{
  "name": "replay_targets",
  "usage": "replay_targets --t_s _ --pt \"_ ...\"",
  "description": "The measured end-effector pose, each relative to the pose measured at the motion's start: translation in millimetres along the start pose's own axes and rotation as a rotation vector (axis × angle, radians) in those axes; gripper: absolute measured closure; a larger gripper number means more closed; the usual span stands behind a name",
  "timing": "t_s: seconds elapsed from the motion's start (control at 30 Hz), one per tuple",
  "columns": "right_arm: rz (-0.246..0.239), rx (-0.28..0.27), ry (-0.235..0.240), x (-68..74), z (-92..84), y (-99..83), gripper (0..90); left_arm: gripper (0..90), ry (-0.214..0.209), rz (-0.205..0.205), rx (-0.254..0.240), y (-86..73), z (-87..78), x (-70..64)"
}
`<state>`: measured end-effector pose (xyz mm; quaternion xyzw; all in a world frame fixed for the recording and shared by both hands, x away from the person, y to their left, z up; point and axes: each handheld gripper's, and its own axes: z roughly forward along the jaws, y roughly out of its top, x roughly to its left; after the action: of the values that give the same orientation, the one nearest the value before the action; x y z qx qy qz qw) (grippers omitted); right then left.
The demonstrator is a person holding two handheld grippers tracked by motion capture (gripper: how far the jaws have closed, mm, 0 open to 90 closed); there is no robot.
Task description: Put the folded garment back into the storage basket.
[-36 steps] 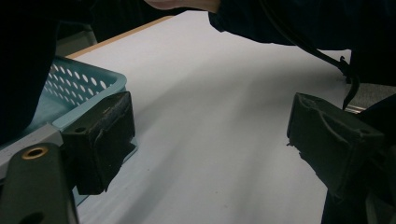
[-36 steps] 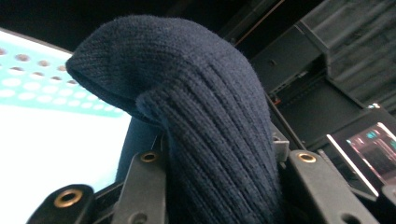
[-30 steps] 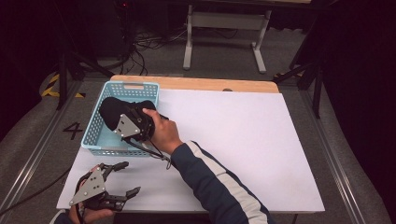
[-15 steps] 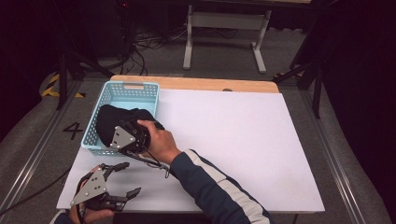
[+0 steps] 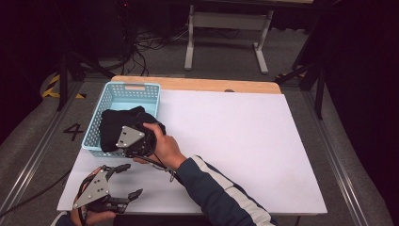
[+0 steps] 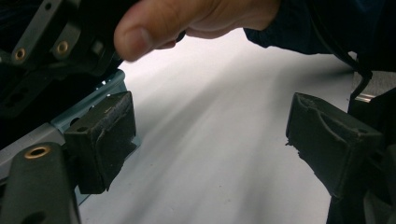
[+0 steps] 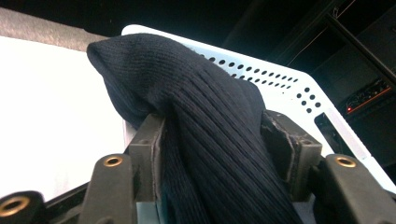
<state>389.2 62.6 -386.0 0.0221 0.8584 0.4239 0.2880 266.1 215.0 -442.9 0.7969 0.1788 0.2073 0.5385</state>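
A person at a table covered w/ white paper, wooden strip showing along the far edge, works two hand-held grippers. The right gripper, reached across to the left side, has its jaws clamped on a black ribbed-knit garment, prob. a sock or beanie; cannot tell which. In the right gripper view the knit bulges up between the two pads, pinched on both sides, w/ the perforated wall of a light-blue plastic basket behind it. From the high view the garment lies in the near half of the basket, which sits at the table's left edge; the right hand, in a dark sleeve w/ a white stripe, is over the basket's near right corner. The left gripper rests low at the near left corner of the table, jaws wide apart and holding nothing; its own view shows bare white paper between the pads, the basket's corner just beside one pad, and the other hand's thumb above. Only legible writing: a black "4" marked on the grey floor left of the table.
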Motion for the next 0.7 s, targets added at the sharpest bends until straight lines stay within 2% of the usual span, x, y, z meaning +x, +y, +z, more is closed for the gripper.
replay_targets --t_s 0.33,0.6,0.7 --pt "0.046 -0.049 -0.014 -5.5 -22.8 -3.8 41.9 16.6 -0.003 0.005 0.014 -0.6 2.8 -0.9" --pt "0.079 -0.076 -0.040 -13.9 -41.2 -13.6 40.1 16.7 -0.004 0.009 0.021 -0.9 5.0 -1.6" --pt "0.087 -0.110 -0.064 -16.2 -47.9 -16.4 39.3 16.8 -0.002 0.006 0.024 -1.1 5.2 -1.3"
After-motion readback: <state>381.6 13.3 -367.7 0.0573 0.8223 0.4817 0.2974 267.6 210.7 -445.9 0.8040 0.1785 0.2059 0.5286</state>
